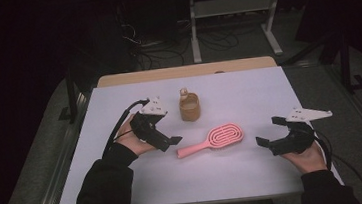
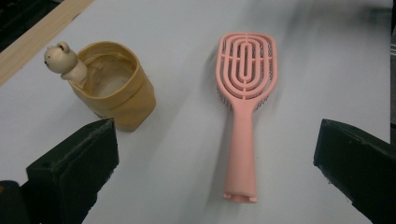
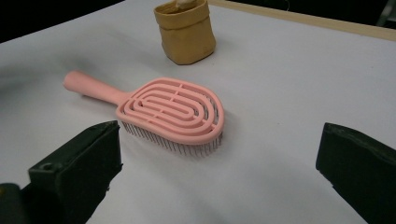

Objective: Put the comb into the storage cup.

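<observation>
Two grippers are being held just above the white table (image 1: 256, 175), one at each end of a pink hairbrush (image 1: 212, 139) that's lying bristles-down near the middle. The left gripper (image 1: 169, 144) is being aimed at the handle end, jaws spread wide with nothing between them — the handle is sitting in the gap ahead, untouched. The right gripper (image 1: 270, 131) is being pointed at the brush head, also wide open and empty. A tan bag (image 1: 189, 107) with a little bear figure (image 2: 60, 58) poking out is standing just behind the brush — near it, not touching.
</observation>
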